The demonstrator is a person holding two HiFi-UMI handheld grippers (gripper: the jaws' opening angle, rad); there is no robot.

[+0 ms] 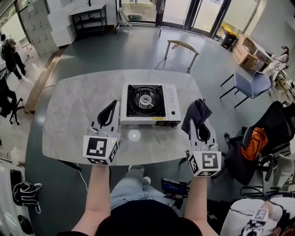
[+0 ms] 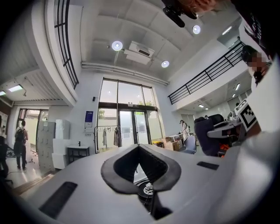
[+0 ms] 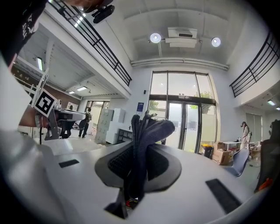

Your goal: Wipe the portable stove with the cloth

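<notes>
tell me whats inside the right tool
A dark cloth is clamped in the right tool and bunches up past its tips. Nothing else shows there. Whatever lies deeper between the jaws, behind the cloth, is covered and cannot be seen.

Beyond the fingers (image 1: pixel 109 113) a grey floor (image 1: pixel 138 51) ran to tall glass doors (image 1: pixel 180 11), a wooden chair (image 1: pixel 182 48) just past the counter (image 1: pixel 73 107), a blue chair (image 1: pixel 251 83) to their right.
</notes>
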